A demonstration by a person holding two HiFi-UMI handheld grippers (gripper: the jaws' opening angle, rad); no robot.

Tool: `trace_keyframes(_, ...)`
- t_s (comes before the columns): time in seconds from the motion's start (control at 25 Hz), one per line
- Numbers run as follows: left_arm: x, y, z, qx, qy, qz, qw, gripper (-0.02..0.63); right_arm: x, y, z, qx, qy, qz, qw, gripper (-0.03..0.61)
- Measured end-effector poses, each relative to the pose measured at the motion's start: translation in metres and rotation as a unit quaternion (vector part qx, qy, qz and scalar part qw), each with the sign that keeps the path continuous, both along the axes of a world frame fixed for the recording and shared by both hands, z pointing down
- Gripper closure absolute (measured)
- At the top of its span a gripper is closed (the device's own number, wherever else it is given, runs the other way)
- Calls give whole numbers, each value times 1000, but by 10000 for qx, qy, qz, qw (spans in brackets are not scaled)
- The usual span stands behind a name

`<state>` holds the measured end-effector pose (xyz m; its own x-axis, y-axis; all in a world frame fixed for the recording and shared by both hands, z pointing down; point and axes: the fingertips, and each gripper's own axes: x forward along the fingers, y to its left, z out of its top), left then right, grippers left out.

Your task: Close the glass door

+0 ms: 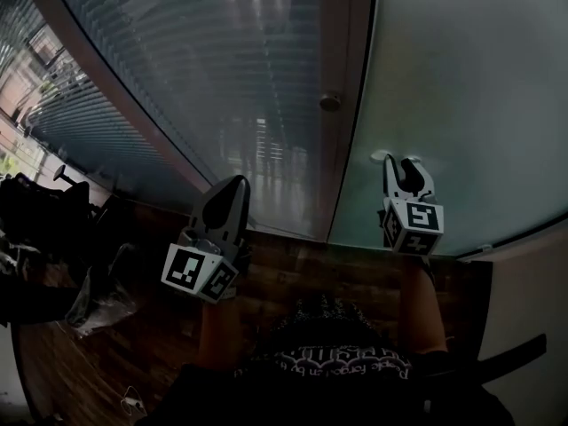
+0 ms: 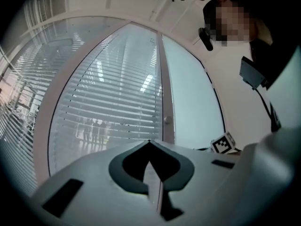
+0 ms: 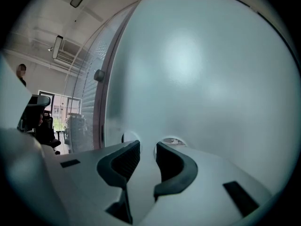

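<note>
- Jaws of right gripper (image 3: 147, 145) stand slightly apart with nothing between them, tips close to the frosted glass door (image 3: 202, 69) filling the right of the frame.
- Jaws of left gripper (image 2: 149, 142) meet, empty, facing slatted blinds (image 2: 108, 93) at centre left.
- Upper centre of the head view: round knob (image 1: 330, 102) on brown frame (image 1: 335, 158).

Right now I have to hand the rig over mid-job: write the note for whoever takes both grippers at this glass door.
Left gripper: jaws shut, empty, pointing at the panel with blinds.
Right gripper: jaws apart, nothing between them, tips up against the frosted glass door, beside a round fitting.
Door: its edge lies along the wooden frame that carries the round knob. I cannot tell whether a gap remains.
Left to do: probably press it home with the right gripper, then check that it sits flush.
</note>
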<state>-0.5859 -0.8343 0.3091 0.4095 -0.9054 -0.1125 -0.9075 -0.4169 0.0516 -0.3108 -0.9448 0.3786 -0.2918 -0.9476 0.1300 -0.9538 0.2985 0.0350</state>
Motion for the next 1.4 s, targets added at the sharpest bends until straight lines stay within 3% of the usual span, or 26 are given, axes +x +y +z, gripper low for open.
trace_keyframes(0.84,7,-8,-1,9,107,78,9999,612,5,-25,2,-20,-42,14,10000,471)
trace_keyframes(1.0,3,-10,1,-54,-51,0,10000,612,3,-27,-2,-72,11,-5,10000,471)
trace_keyframes(1.24,11,-9,-5,26,124,153,9998,611,2,-28,-2,-91,14,-77,9999,471)
trace_keyframes(1.4,13,-7,-3,-6,-27,152,9999,612,2,-27,-1,-103,-11,-61,9999,471)
